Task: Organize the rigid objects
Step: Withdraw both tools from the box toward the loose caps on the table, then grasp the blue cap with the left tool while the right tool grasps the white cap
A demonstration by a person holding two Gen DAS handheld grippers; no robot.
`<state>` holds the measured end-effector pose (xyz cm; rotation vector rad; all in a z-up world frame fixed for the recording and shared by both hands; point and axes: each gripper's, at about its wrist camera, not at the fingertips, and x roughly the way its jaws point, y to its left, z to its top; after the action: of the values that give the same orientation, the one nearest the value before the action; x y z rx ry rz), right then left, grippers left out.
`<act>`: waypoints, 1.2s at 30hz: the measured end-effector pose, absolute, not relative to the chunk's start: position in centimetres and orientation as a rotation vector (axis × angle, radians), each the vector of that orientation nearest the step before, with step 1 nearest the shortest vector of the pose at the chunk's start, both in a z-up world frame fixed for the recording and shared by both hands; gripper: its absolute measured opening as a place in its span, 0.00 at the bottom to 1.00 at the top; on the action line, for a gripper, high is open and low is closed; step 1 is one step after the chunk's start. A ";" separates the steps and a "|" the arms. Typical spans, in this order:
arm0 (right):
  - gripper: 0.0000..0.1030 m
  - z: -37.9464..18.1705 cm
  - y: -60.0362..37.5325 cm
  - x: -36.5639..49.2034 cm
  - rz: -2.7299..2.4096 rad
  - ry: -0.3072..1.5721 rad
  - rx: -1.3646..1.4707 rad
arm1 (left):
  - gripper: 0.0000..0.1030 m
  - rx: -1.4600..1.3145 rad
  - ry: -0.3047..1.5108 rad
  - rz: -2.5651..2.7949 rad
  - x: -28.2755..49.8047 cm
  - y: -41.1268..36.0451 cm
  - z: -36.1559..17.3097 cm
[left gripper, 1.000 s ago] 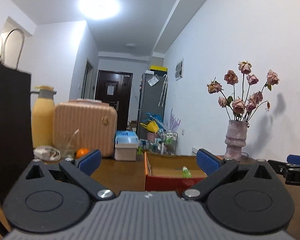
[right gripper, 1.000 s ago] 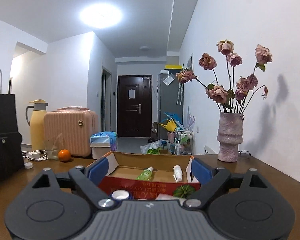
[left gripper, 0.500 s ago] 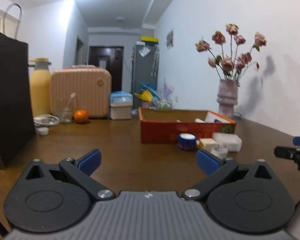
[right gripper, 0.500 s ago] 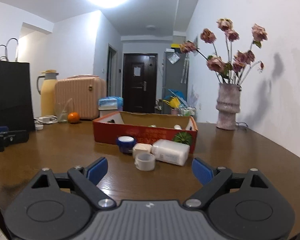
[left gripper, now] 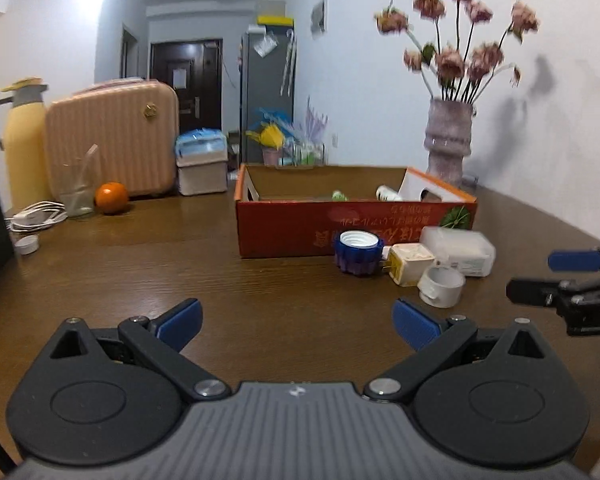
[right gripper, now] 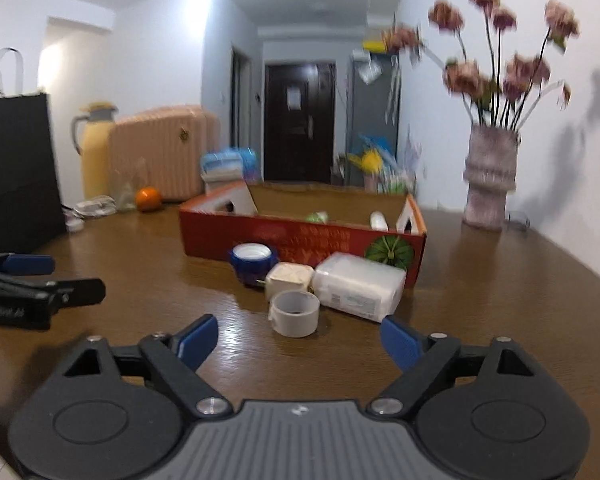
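The left claw (left gripper: 296,326) hung wide apart and empty over bare desk (left gripper: 148,276), the cluster ahead and to its right, likely just staging while the other hand led. Ahead of the right claw (right gripper: 300,336), jaws apart with nothing between them, sat the tape roll (right gripper: 294,313) nearest, then the blue jar (right gripper: 253,258), the cream plug (right gripper: 289,279) and the white case (right gripper: 358,285), all bunched against the front of the red box (right gripper: 300,236), presumably waiting to go in. A second earlier both cameras had looked level at the box rim and ceiling; by now both claws had dipped toward the desk, and the right claw's jaws had just been closing a little, on nothing.
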<state>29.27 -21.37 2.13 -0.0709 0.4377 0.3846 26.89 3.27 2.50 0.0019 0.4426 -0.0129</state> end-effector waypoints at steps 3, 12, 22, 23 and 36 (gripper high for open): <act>0.80 2.1 -21.0 31.7 0.409 0.447 -0.057 | 1.00 0.001 0.489 -0.031 29.9 2.9 2.1; 0.65 1.7 -20.1 37.1 0.437 0.476 -0.051 | 0.81 0.057 0.540 -0.191 38.0 0.5 1.7; 0.65 1.7 -20.8 40.0 0.447 0.487 -0.007 | 0.62 0.081 0.603 -0.259 43.6 -0.9 0.8; 0.65 1.6 -20.7 40.2 0.448 0.491 -0.007 | 0.55 0.074 0.598 -0.270 43.6 -0.8 0.8; 0.46 2.4 -21.0 39.5 0.507 0.482 0.083 | 0.52 0.254 0.433 -0.284 36.1 -2.4 3.0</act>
<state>39.51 -21.04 2.36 0.0833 0.4818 0.5068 36.11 -2.38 3.00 0.2539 0.4329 -0.2838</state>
